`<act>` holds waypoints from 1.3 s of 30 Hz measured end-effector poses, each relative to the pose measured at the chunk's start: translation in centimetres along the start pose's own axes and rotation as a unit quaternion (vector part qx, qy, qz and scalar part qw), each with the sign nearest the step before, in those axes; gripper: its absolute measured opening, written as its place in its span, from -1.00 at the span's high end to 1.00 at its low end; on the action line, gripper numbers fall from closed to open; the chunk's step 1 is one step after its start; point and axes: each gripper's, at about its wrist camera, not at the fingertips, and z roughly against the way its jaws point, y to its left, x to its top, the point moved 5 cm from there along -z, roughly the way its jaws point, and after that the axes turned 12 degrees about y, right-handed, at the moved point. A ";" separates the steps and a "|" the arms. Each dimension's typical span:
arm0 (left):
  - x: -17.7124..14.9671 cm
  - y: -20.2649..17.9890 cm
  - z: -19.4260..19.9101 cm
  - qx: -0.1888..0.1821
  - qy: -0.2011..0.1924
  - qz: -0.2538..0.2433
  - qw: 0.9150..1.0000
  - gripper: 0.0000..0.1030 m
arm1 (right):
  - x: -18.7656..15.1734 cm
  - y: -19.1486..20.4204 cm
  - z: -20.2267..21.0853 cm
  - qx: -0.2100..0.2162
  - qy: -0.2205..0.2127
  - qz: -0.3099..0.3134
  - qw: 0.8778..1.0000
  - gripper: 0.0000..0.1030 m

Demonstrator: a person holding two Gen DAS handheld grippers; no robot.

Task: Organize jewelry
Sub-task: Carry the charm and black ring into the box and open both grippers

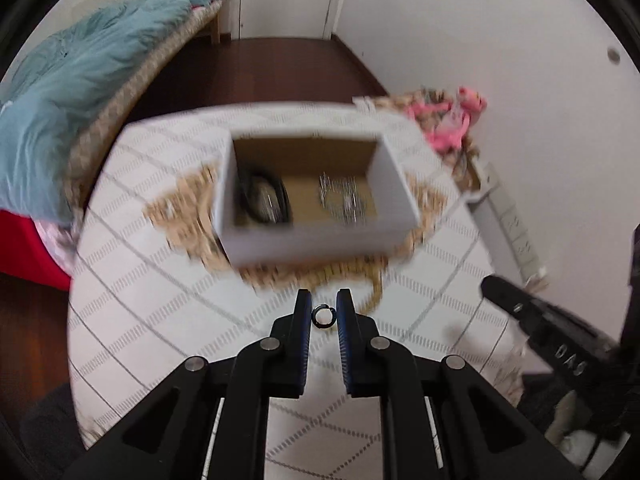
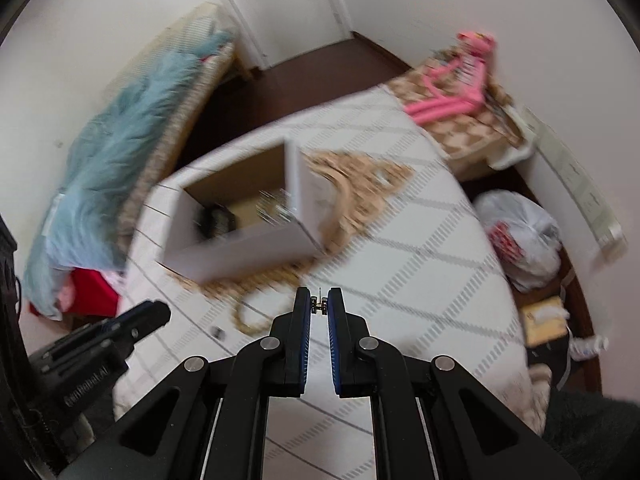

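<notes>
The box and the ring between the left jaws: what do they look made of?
The box looks like cardboard: matte white outer walls, raw brown inside, thin folded edges. The ring in the left gripper looks like metal, with a dark band and a bright glint on its rim, though it is too small to rule out plastic.

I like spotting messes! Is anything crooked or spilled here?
Nothing spilled. The white box sits crooked, partly on a tan mat on the table, and a small dark bit lies loose. Each gripper pinches jewelry.
</notes>
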 end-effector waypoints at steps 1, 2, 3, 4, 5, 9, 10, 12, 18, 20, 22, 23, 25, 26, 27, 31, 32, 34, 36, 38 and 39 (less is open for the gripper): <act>1.3 0.5 0.7 -0.001 -0.005 0.002 1.000 0.81 | 1.1 0.9 0.1 0.016 0.001 0.005 1.000 0.83; 2.3 0.9 1.0 -0.002 -0.007 0.002 1.000 0.81 | 1.8 1.4 0.1 0.024 0.003 0.008 1.000 0.83; 3.8 1.5 1.4 -0.002 -0.009 0.004 1.000 0.81 | 3.0 2.2 0.0 0.035 0.006 0.014 0.999 0.83; 5.0 2.0 1.5 -0.003 -0.010 0.007 1.000 0.81 | 4.3 2.9 -0.2 0.044 0.008 0.019 0.999 0.82; 5.9 2.3 1.4 -0.002 -0.008 0.006 1.000 0.81 | 5.4 3.6 -0.5 0.049 0.013 0.025 0.998 0.83; 9.7 3.6 0.6 0.006 0.001 0.005 1.000 0.81 | 9.3 5.2 -2.4 0.054 0.038 0.040 0.997 0.83; 10.4 3.7 0.1 0.007 0.009 0.000 1.000 0.81 | 10.1 5.3 -2.8 0.053 0.044 0.042 0.997 0.83; 11.4 4.0 -0.7 0.006 0.019 -0.001 1.000 0.81 | 12.0 5.5 -4.1 0.052 0.064 0.044 0.996 0.83; 13.0 4.4 -3.8 -0.003 0.059 -0.002 0.998 0.80 | 15.1 5.1 -7.4 0.055 0.118 0.041 0.991 0.82; 13.3 4.5 -4.5 -0.010 0.072 0.004 0.997 0.80 | 15.6 5.1 -8.5 0.052 0.136 0.042 0.989 0.82; 13.6 4.8 -5.1 -0.010 0.079 0.014 0.997 0.79 | 15.9 5.2 -9.3 0.052 0.148 0.045 0.987 0.82; 13.7 4.8 -5.2 -0.012 0.082 0.016 0.996 0.78 | 16.0 5.2 -9.8 0.053 0.159 0.046 0.985 0.82; 14.0 5.0 -5.5 -0.011 0.088 0.022 0.996 0.76 | 16.1 5.2 -10.4 0.049 0.170 0.045 0.983 0.81; 14.1 5.2 -5.5 -0.004 0.088 0.025 0.996 0.71 | 16.1 5.2 -10.5 0.044 0.172 0.048 0.983 0.81; 14.3 5.3 -5.5 0.000 0.087 0.025 0.996 0.54 | 16.1 5.1 -10.7 0.037 0.172 0.050 0.983 0.73; 14.7 6.1 -4.8 0.030 0.070 0.030 0.997 -0.40 | 16.1 5.1 -10.6 0.020 0.164 0.055 0.985 0.32; 14.8 6.3 -4.5 0.036 0.065 0.032 0.997 -0.40 | 16.2 5.0 -10.5 0.016 0.160 0.056 0.985 0.31; 14.8 6.6 -4.1 0.042 0.063 0.034 0.997 -0.40 | 16.3 4.9 -10.1 0.008 0.153 0.056 0.987 0.29; 14.6 6.9 -3.7 0.053 0.059 0.036 0.996 -0.54 | 16.3 4.8 -9.8 0.003 0.148 0.056 0.987 0.16; 14.4 7.3 -3.4 0.067 0.052 0.039 0.996 -0.85 | 16.2 4.7 -9.2 -0.011 0.138 0.057 0.989 -0.09; 14.2 7.4 -3.1 0.075 0.047 0.040 0.995 -0.90 | 16.2 4.8 -9.0 -0.020 0.134 0.061 0.989 -0.26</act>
